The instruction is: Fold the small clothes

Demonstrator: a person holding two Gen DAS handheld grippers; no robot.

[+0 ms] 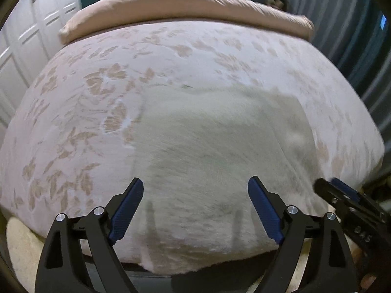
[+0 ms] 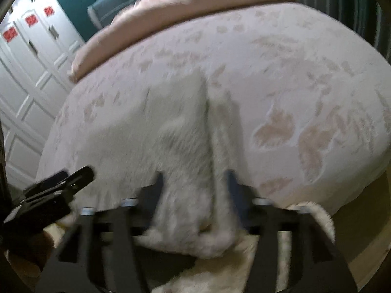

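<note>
**A:** What sits closest to the lens?

**B:** The left hand-held gripper [image 1: 195, 210], its two blue-padded fingers [image 1: 127, 210] spread wide with nothing between them. It hangs over the near edge of a white fuzzy garment [image 1: 210, 151].

**A:** Start with the big things, then.

**B:** The bed [image 1: 80, 112] fills most of both views, covered in a pale pink spread with tan leaf prints. Along its far side lies a rolled pinkish blanket [image 1: 185, 7]. White panelled wardrobe doors [image 2: 27, 73] stand to the left, with red stickers on them in the right wrist view, and a teal wall rises behind the bed.

**A:** And the garment?

**B:** It lies on the bed near the front edge, mostly flat, its near hem draping over the side. In the right wrist view a raised fold [image 2: 205, 112] runs down it towards the camera.

**A:** The other gripper?

**B:** The right hand-held gripper [image 2: 193, 190] is badly blurred. The garment's near edge bunches up between its fingers, which stand fairly wide; whether they actually pinch the cloth, I cannot tell. From the left wrist view its tip [image 1: 342, 193] shows at the lower right, beside the garment's right edge.

**A:** Anything below the bed?

**B:** A cream shaggy rug [image 2: 220, 276] on the floor.
</note>
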